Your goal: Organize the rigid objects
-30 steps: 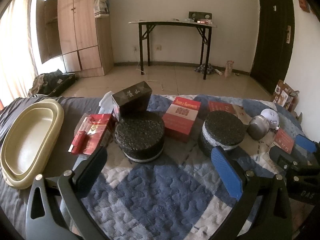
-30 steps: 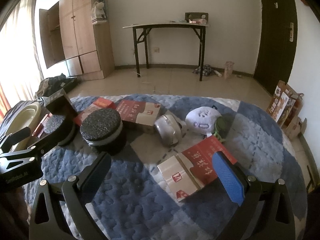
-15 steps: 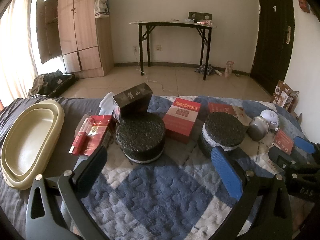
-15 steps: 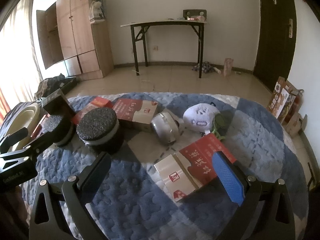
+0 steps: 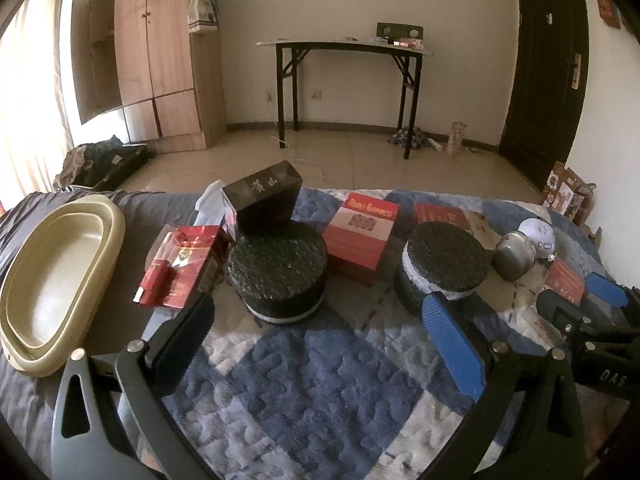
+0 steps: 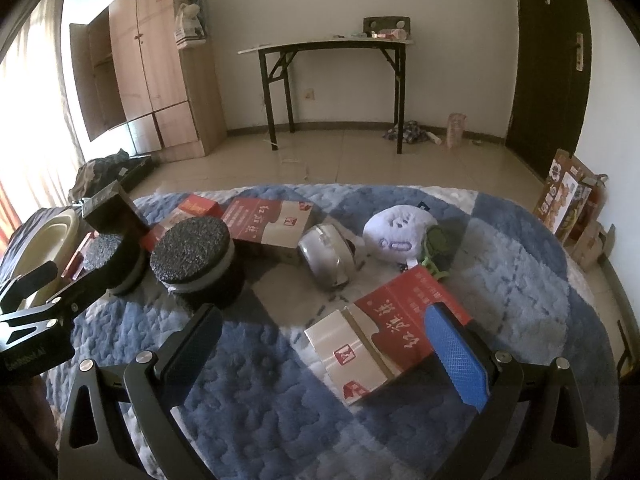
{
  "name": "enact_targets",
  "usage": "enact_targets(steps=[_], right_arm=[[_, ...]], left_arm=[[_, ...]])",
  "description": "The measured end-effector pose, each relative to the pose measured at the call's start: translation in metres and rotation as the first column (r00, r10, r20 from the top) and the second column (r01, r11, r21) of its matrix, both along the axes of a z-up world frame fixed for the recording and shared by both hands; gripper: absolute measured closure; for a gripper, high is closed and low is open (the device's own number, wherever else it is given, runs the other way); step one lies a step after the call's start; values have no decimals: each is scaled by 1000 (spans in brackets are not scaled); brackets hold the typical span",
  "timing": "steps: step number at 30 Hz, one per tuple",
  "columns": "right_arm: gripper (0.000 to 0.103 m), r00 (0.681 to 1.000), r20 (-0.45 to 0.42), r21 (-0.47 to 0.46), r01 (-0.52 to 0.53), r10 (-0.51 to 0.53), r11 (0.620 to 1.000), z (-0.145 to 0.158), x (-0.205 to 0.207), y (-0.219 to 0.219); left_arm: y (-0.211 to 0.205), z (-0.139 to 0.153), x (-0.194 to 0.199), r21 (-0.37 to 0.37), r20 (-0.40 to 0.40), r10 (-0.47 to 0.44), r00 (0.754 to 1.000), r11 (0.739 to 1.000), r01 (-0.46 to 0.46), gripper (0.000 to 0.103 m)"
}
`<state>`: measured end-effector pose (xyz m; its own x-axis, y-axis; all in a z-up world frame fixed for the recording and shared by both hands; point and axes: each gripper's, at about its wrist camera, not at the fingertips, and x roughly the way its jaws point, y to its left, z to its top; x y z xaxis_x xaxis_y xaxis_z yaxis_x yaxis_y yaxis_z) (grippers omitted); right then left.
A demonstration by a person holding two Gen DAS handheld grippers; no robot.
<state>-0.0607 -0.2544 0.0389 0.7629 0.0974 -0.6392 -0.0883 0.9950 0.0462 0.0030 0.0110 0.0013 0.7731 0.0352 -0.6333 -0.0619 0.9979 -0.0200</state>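
Note:
My left gripper (image 5: 316,340) is open and empty above the blue quilt, just short of a round black foam disc (image 5: 278,266). A second disc (image 5: 444,264) lies to its right. Behind them are a black box (image 5: 266,196), a red box (image 5: 362,232) and red cigarette packs (image 5: 180,264). My right gripper (image 6: 324,356) is open and empty, with a red and silver carton (image 6: 384,332) between its fingers. A silver round thing (image 6: 326,254) and a white plush (image 6: 400,232) lie beyond it.
A beige basin (image 5: 52,280) rests at the left edge of the bed. A second red carton (image 6: 268,224) lies behind the discs. Beyond the bed are tiled floor, a black-legged table (image 5: 344,80), a wardrobe and a dark door.
The right gripper has crept forward and slightly left, so the carton sits lower between its fingers. The left gripper has barely moved.

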Motion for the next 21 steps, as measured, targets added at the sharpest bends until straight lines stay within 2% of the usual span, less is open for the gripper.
enact_targets(steps=[5, 11, 14, 21], right_arm=[[0, 1000, -1, 5, 4, -4, 1000, 0, -1, -1], [0, 1000, 14, 4, 5, -5, 1000, 1, -1, -8], [0, 1000, 1, 23, 14, -14, 1000, 1, 2, -16], [0, 1000, -6, 37, 17, -16, 999, 8, -1, -29]], left_arm=[[0, -1, 0, -5, -7, -3, 1000, 1000, 3, 0], [11, 3, 0, -60, -7, -13, 1000, 998, 12, 0], [15, 5, 1, -65, -28, -26, 999, 998, 24, 0], [38, 27, -6, -65, -3, -38, 999, 997, 38, 0]])
